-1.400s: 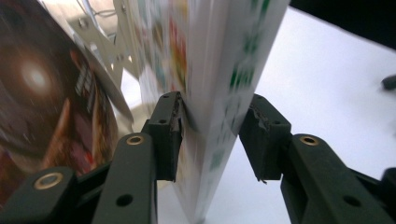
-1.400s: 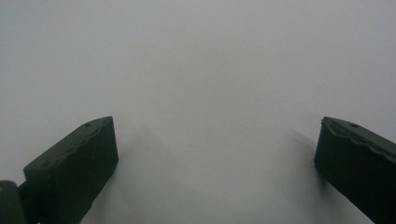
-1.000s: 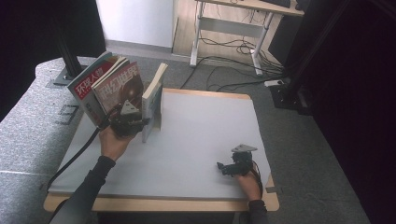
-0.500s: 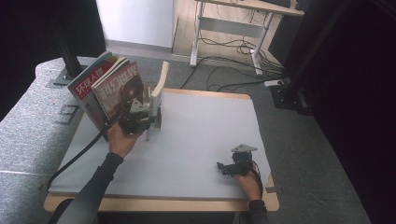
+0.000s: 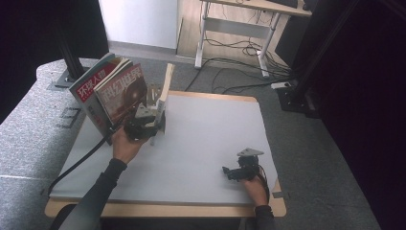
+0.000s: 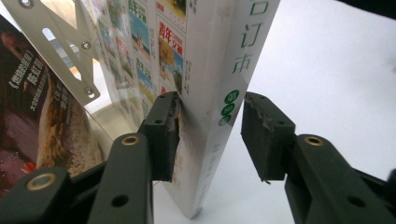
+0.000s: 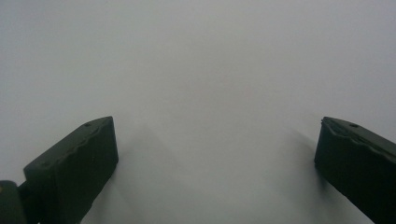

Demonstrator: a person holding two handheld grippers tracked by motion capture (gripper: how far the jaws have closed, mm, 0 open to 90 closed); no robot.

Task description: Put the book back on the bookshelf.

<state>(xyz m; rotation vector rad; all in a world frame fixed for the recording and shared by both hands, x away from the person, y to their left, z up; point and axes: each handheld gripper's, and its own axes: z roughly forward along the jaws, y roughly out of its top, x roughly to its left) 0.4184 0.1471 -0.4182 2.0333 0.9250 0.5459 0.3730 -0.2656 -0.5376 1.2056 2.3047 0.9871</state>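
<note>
Magazine [image 6: 219, 70] now more upright, apparently loose between half-open left gripper [image 6: 210, 135] jaws.

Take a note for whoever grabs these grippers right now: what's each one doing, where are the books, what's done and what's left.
Left gripper: jaws open astride the spine of the white book; one jaw touches it, the other stands apart, so there is no grip.
Right gripper: open, idle over the bare mat at the near right.
Books: the white book stands upright on the mat's far left, beside the metal bookend. Two magazines lean on the bookend's other side.
Done: the book stands on its own.
Left: probably snug it against the bookend, then pull the left gripper away.
</note>
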